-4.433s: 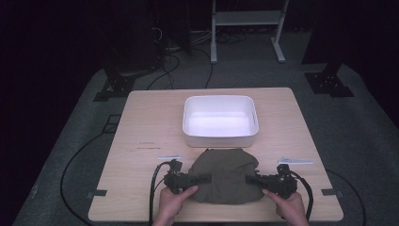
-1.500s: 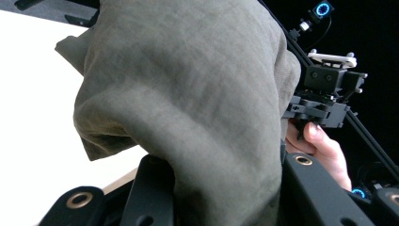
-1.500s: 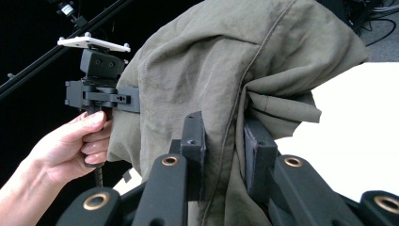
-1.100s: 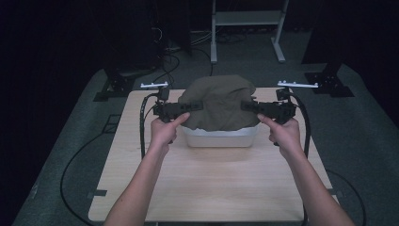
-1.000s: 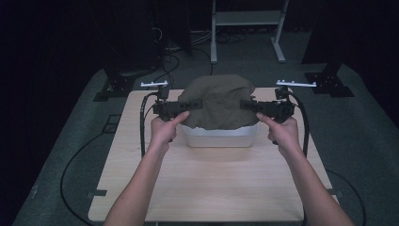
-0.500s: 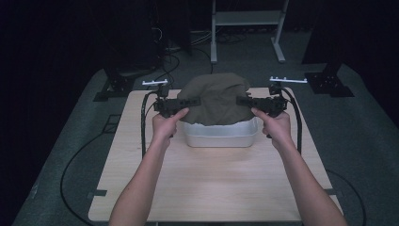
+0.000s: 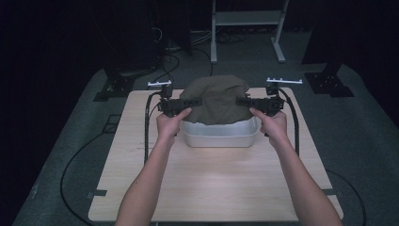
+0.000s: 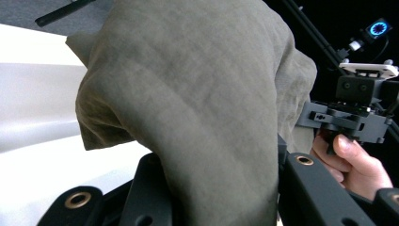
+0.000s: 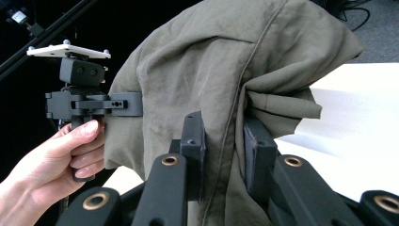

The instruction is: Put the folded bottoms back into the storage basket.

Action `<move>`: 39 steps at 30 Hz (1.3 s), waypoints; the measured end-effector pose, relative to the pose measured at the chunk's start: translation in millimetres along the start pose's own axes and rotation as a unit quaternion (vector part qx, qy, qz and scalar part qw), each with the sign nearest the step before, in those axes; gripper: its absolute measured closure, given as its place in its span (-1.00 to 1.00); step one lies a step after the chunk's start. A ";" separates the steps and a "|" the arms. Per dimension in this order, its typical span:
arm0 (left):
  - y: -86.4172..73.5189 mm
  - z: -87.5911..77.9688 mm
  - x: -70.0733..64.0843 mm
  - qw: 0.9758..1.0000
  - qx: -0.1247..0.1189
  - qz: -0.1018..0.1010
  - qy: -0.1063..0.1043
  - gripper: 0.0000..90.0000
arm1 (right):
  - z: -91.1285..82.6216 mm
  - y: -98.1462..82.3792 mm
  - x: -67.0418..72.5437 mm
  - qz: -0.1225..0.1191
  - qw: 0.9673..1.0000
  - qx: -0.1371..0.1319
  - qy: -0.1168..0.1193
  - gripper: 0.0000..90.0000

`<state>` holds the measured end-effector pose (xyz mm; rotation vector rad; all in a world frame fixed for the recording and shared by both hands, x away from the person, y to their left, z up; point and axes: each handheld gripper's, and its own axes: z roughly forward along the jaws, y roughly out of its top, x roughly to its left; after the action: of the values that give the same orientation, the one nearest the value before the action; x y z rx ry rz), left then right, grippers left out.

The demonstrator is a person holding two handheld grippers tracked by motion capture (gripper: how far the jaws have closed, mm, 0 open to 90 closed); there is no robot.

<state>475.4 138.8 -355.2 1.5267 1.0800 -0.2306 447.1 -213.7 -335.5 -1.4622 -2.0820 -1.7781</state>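
Olive-green cloth (image 7: pixel 216 100) held up between both grippers, hanging over the white tub (image 7: pixel 221 134) at the far middle of the desk (image 7: pixel 207 183). Left gripper (image 7: pixel 184 104) has its jaws clamped on the cloth's left edge; right gripper (image 7: pixel 244 102) has its jaws clamped on the right edge. Gripping opposite sides spreads the fabric and keeps it off the desk, so its sagging lower part can be guided over the tub's opening rather than dragged across the rim. Judged step: lowering the cloth into the tub.

Left gripper view: cloth (image 8: pixel 197 108) draped thickly over the jaws, hiding the pads; the tub's white wall (image 8: pixel 33 108) lies behind. Right gripper view: a stitched seam of the cloth (image 9: pixel 235 84) runs down between the two black jaws, pinched there.

Materials: fabric is a matte woven textile, soft, with broad rounded folds and a bunched dome on top. Tub is smooth, glossy, rectangular with rounded corners, likely plastic. Desk is pale wood grain, flat.
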 end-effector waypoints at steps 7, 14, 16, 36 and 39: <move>-2.1 8.6 5.5 1.000 0.002 0.000 0.011 0.46 | 3.5 -1.6 -8.6 0.005 1.000 0.002 -0.007 0.63; -6.1 13.9 12.4 1.000 0.004 -0.002 0.018 0.45 | 8.6 -6.6 -17.4 0.013 1.000 0.007 -0.012 0.63; -7.7 15.5 15.2 1.000 0.005 -0.005 0.019 0.45 | 10.0 -7.7 -19.3 0.014 1.000 0.008 -0.013 0.63; -13.5 33.1 32.9 0.999 0.022 -0.005 0.045 0.42 | 22.1 -19.1 -41.8 0.035 0.999 0.017 -0.022 0.63; -14.5 35.1 35.4 0.998 0.026 -0.004 0.048 0.42 | 23.1 -20.0 -43.6 0.039 0.999 0.019 -0.023 0.63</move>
<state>499.0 124.1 -399.0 1.5941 1.1642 -0.1935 470.2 -220.3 -383.0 -1.5658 -2.0387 -1.6832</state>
